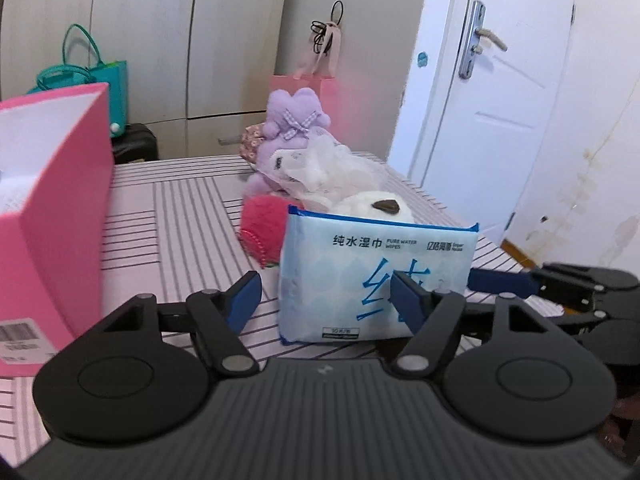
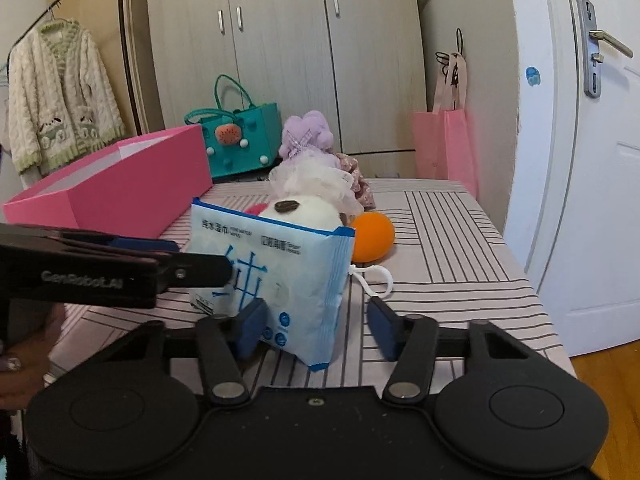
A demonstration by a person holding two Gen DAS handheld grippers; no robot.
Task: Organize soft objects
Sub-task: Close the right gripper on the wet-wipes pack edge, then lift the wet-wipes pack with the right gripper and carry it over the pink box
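Two grippers, left (image 1: pixel 323 300) and right (image 2: pixel 318 328), half-open around upright wipes pack (image 1: pixel 372 276) mid-tabletop (image 2: pixel 460 248); grip uncertain.

— What stands at the far side?
— A beige wardrobe (image 2: pixel 280 60), doors closed, and a teal bag (image 2: pixel 244 140) low in front of it.
— And to the left?
— A cream cardigan (image 2: pixel 60 92) on a hanger (green trim, animal patches on the pockets).
— On the right?
— A white door (image 2: pixel 580 200) with a metal handle (image 2: pixel 608 42) and a small blue sticker (image 2: pixel 533 76); a pink paper bag (image 2: pixel 444 148) hangs near it.
— Nearer?
— A striped cloth (image 2: pixel 460 240) covers the table. A black suitcase (image 1: pixel 134 142) sits beyond its far edge.
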